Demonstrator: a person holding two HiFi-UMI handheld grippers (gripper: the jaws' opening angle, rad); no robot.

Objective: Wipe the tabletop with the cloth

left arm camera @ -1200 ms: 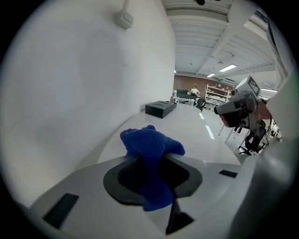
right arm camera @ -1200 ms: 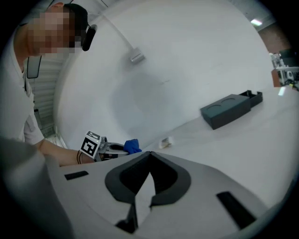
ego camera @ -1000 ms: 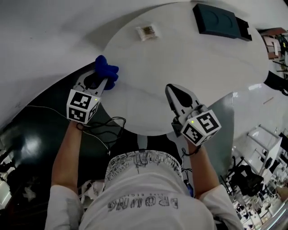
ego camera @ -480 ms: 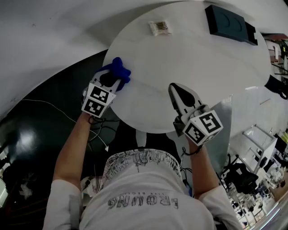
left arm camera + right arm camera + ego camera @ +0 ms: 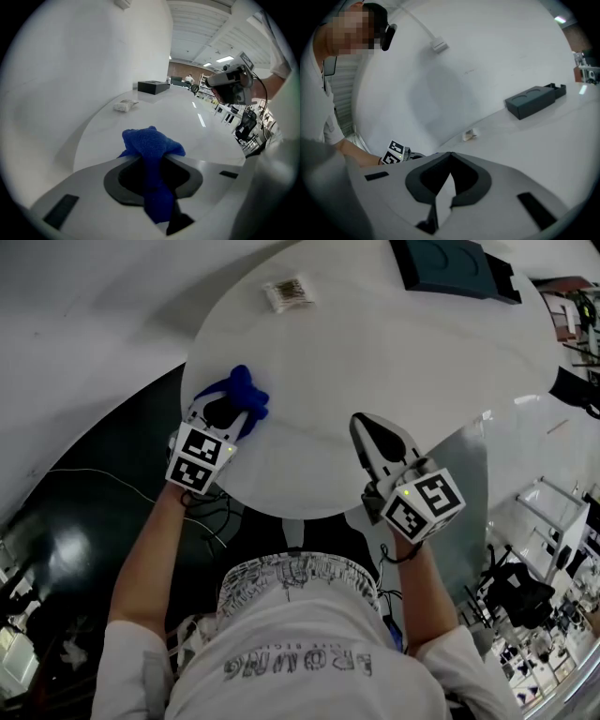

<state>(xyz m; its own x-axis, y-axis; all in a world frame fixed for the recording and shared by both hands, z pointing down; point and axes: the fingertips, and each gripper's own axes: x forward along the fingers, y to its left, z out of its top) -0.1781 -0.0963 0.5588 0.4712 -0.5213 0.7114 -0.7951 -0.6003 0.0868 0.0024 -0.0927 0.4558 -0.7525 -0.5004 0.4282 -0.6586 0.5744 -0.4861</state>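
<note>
The left gripper (image 5: 231, 407), its jaws clamped on the bunched blue cloth (image 5: 247, 394), holds the cloth at the left rim of the round white counter (image 5: 375, 352), with the cloth's free end spilling forward past the jaw tips. The right gripper (image 5: 364, 426) points over the near part of the counter, well apart from the cloth, its jaws together with nothing between them. A small packet (image 5: 288, 292) and a dark tray (image 5: 450, 266) lie on the counter's far side, apart from each other and from both grippers.
</note>
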